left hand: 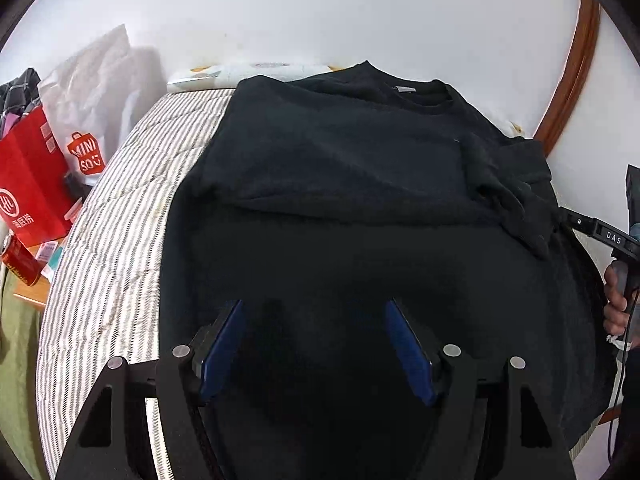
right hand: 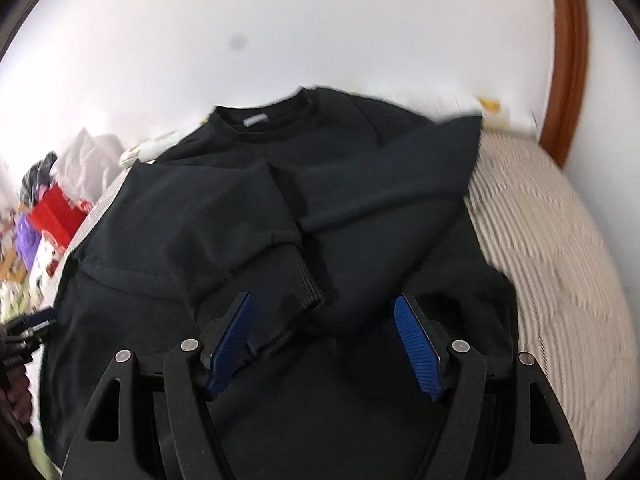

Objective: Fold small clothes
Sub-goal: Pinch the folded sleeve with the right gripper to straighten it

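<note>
**Sleeves in, body fold still to come**

We start with the striped mattress (left hand: 120, 216), which carries everything ahead of our tools and runs out bare to the left of the left one and to the right of the right one. On it lies the black sweatshirt (left hand: 340, 168), flat, collar (right hand: 264, 120) at the far end and hem toward us, directly under both tools.

We judge the fold partly done: both sleeves lie crossed over the chest, with one ribbed cuff (right hand: 304, 284) just ahead of the right gripper (right hand: 324, 312), between its fingers. The lengthwise fold, hem to collar, looks not yet made.

Our left gripper (left hand: 314, 308) hovers spread wide over the lower body, gripping nothing. The right one is equally wide and empty.

Past the mattress, far left, sits a red bag (left hand: 32, 184).
</note>
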Motion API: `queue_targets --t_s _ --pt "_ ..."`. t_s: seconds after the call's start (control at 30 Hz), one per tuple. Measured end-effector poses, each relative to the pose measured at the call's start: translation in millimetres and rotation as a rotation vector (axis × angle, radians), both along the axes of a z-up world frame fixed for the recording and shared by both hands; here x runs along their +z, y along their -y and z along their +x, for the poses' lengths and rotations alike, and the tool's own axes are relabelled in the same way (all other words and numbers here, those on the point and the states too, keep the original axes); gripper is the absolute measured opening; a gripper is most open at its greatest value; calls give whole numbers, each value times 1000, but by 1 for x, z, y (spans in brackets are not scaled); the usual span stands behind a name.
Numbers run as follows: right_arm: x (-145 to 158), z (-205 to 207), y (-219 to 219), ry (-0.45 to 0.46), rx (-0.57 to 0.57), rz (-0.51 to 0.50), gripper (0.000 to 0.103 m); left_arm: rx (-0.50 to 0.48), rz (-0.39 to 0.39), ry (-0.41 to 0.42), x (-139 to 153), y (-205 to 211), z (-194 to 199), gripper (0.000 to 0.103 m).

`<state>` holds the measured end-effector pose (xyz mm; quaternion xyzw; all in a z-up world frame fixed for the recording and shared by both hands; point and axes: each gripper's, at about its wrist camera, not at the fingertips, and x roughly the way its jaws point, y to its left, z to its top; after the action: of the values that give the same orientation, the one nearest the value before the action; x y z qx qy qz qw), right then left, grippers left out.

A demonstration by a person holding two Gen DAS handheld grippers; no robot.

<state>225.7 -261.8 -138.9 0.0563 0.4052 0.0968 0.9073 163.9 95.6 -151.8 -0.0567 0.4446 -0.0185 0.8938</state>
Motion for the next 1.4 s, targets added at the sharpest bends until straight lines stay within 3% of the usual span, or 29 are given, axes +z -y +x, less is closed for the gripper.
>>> queue_targets --t_s 0.1,0.17,0.2,0.27,0.33,0.43,0.7,0.93,1.03,1.13,1.2,1.23,1.4 --pt "-7 6 1 -12 -3 68 67 -7 2 -8 0 2 -2 70" --pt "-9 11 -3 -12 1 67 58 -9 16 -9 -1 1 -3 70" --pt "-10 13 -8 -7 -3 50 54 -6 24 -9 -1 -1 -3 70" --pt "-9 13 -19 7 -6 -9 36 6 23 -14 -3 -7 -6 70" --pt "-5 9 -27 31 -10 -58 28 17 7 -22 -5 -14 -7 70" --pt "4 2 -37 55 5 -96 28 25 -17 -26 -10 -24 -9 70" --pt "8 -7 -48 15 -18 -184 32 30 -47 -9 -11 -34 -21 70" --pt "21 -12 -61 90 -15 -318 33 34 -59 -5 -9 -38 -26 70" --pt "24 -10 -62 113 -13 -298 38 26 -29 8 -8 -36 -30 70" --pt "5 7 -60 41 -11 -287 38 30 -21 8 -6 -37 -29 70" --pt "-2 13 -55 16 -21 -234 29 30 -25 22 -1 -39 -30 70" --pt "-2 13 -55 27 -21 -226 17 31 -20 29 1 -40 -31 70" --pt "21 3 -62 77 11 -191 16 47 -29 34 4 -51 -32 71"
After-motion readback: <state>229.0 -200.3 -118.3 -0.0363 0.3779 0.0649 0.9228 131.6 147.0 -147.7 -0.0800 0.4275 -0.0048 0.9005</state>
